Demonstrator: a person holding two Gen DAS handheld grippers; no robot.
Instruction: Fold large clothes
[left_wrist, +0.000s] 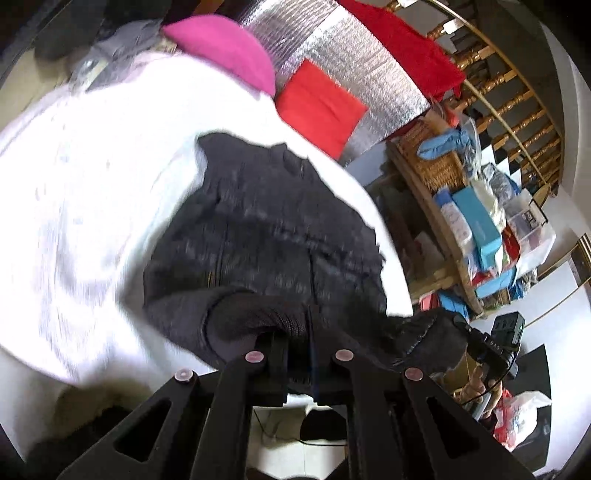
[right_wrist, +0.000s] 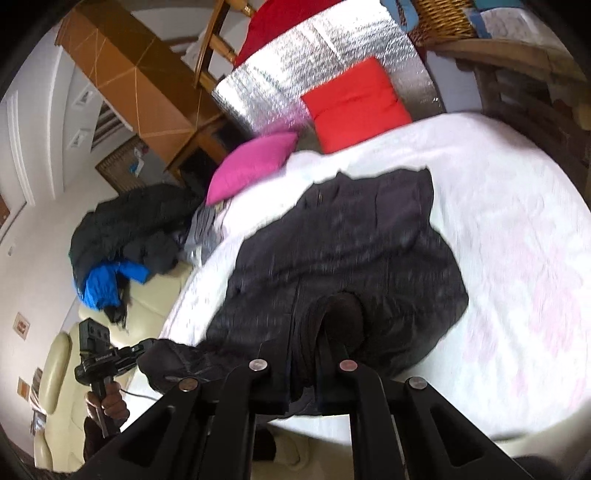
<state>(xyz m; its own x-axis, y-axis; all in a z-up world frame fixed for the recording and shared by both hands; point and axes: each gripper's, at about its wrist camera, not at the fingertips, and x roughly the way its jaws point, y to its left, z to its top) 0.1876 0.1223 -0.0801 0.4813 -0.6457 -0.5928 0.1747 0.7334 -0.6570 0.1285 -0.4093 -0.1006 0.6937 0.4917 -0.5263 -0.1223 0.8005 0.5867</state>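
— Where's the garment now?

— The dark jacket (right_wrist: 343, 243) lies spread on the white bed (right_wrist: 517, 229), mostly toward the near side. Its near hem is lifted off the sheet, pinched at two spots.

— Both tools closed?

— Yes. The left tool (left_wrist: 299, 354) is clamped on a bunch of dark fabric at the hem, jaws together with cloth between them. The right tool (right_wrist: 332, 354) is clamped the same way on another bunch further along that edge. From the left wrist view you can see the right tool at about four o'clock, with a hand (left_wrist: 480, 387) on its grip.

— How will it handle?

— Soft and limp, I'd say; it sags between the two grips and drapes wherever it isn't held. It looks padded, so probably some bulk and a bit of weight, and the shell may be slick. Holding the hem corners seems right: it keeps the edge straight for carrying it over.

— Room to move?

— From the right wrist view, plain sheet lies from one to four o'clock. At eleven o'clock sits a pink pillow (right_wrist: 255, 162), at twelve a red cushion (right_wrist: 354, 103), both beyond the jacket's far edge. A pile of dark clothes (right_wrist: 125, 229) lies off the bed at nine o'clock. The fold could run toward twelve without fouling anything, I'd judge.
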